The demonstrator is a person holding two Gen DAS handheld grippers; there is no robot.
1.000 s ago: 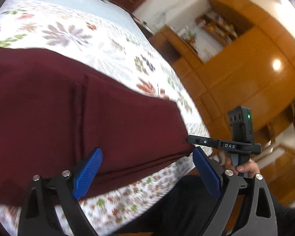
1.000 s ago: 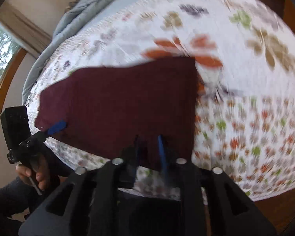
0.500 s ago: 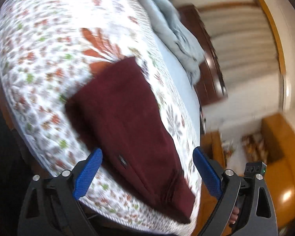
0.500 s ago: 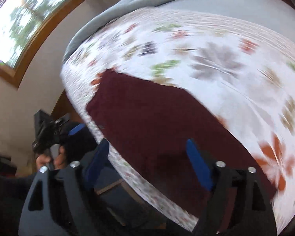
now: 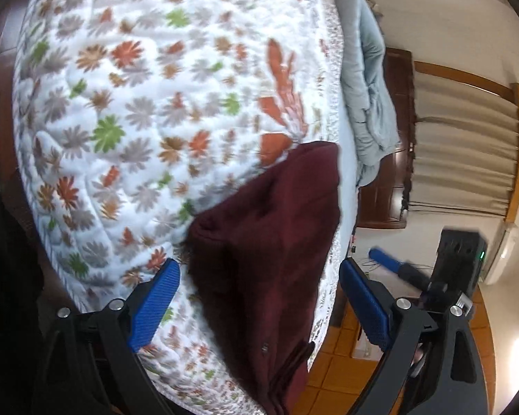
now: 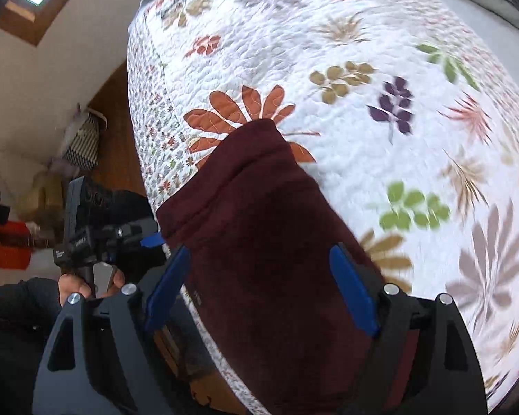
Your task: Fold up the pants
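Observation:
The maroon pants lie folded into a long strip on the floral quilt, near the bed's edge; they also show in the right wrist view. My left gripper is open and empty, its blue pads on either side of the strip's near part, above it. My right gripper is open and empty over the other end of the pants. The left gripper shows in the right wrist view, its blue tip at the pants' edge. The right gripper's blue finger shows in the left wrist view.
The quilt covers the bed; a grey-blue blanket is bunched by the dark headboard. Beige curtains hang behind. A wooden floor and bags lie beside the bed.
The right gripper has gone from shut on the pants to open. Both grippers have swung round and now look along the folded strip from opposite ends. The pants lie more compact.

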